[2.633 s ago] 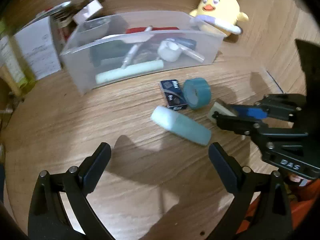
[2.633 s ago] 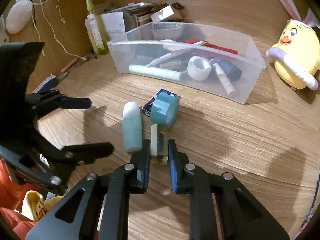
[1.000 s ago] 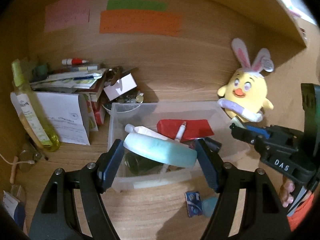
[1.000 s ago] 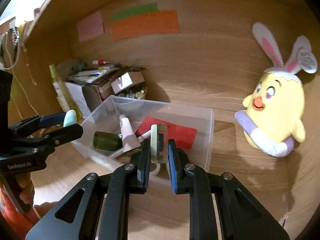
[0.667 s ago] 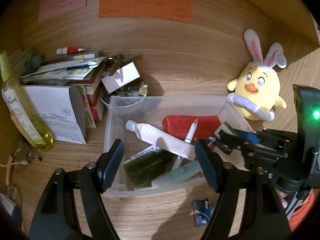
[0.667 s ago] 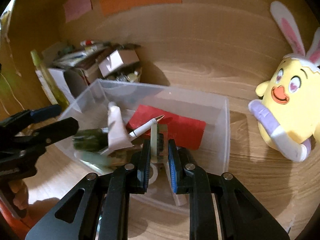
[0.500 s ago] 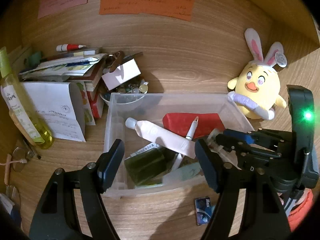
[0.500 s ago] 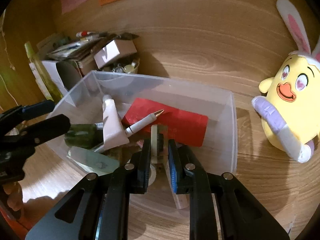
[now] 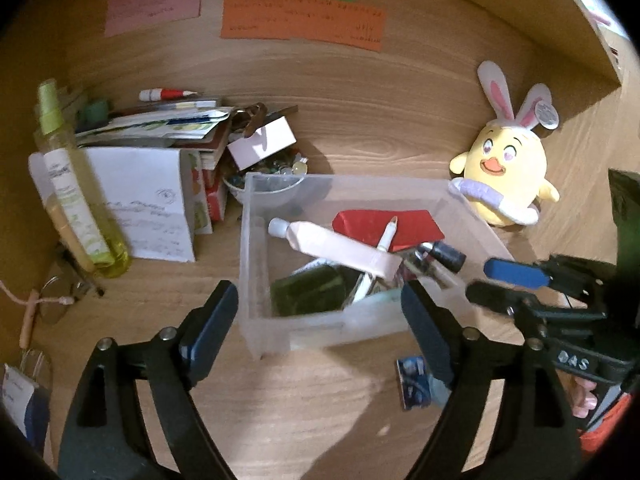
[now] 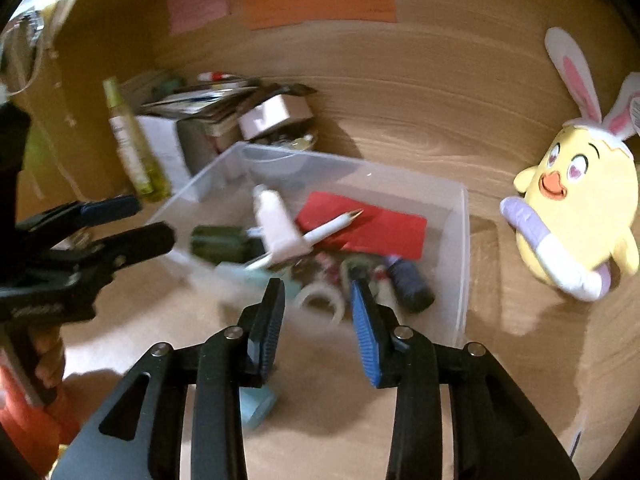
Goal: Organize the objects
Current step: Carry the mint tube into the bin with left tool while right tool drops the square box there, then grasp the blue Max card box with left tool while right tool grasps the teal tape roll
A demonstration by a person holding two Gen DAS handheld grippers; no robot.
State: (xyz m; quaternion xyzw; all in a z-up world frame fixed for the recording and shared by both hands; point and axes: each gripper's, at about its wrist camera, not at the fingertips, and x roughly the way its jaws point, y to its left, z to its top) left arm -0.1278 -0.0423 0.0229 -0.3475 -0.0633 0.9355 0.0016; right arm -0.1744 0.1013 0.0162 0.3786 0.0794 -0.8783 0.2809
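Grippers are showing two in number — the left gripper and the right gripper, both spread apart and gripping nothing. One clear bin is sitting on the wooden desk, holding one white tube, one red card and one pen. Three paper notes are hanging on the wooden back wall. One plush chick is standing just right of the bin. The bin is lying just ahead of both grippers — one small blue box is resting in front of it, near the left gripper's right finger.
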